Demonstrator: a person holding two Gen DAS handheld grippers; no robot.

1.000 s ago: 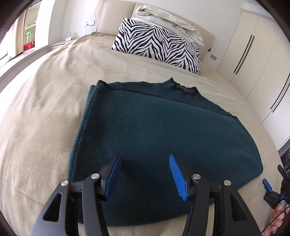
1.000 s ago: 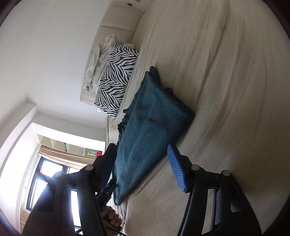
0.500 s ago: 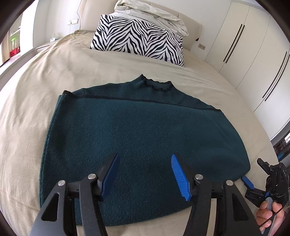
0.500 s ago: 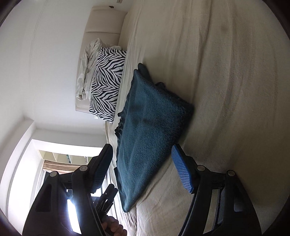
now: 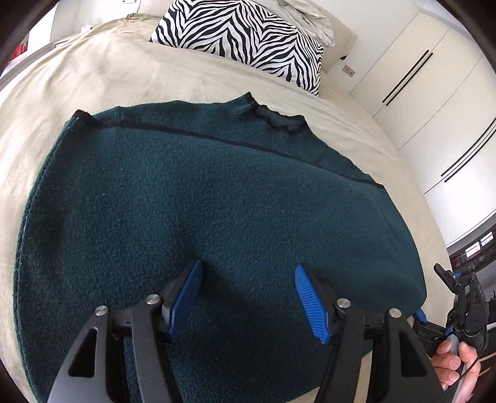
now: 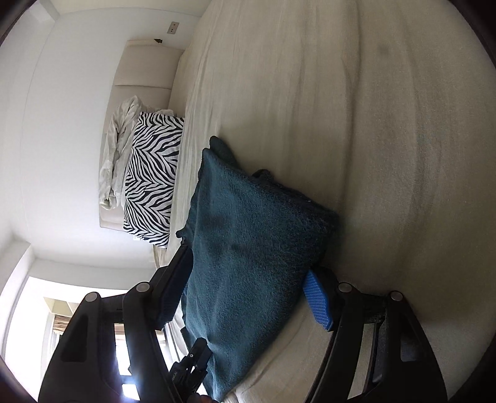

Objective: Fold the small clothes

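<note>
A dark teal knit sweater (image 5: 217,210) lies flat on the beige bed (image 5: 93,80), collar toward the pillow, sleeves tucked out of sight. My left gripper (image 5: 246,293) is open and hovers just above the sweater's near hem area, empty. The right gripper shows at the sweater's right edge in the left wrist view (image 5: 462,307). In the right wrist view, rolled sideways, my right gripper (image 6: 248,285) is open, its two fingers on either side of the sweater's (image 6: 248,241) edge, one blue pad (image 6: 316,297) by the bed sheet.
A zebra-print pillow (image 5: 245,40) and crumpled white bedding (image 5: 310,15) lie at the headboard. White wardrobe doors (image 5: 434,93) stand to the right of the bed. A window (image 6: 62,310) shows in the right wrist view.
Both grippers have moved closer to the sweater. The left one now sits low over its near part. The right one's fingers now straddle the sweater's right edge.
</note>
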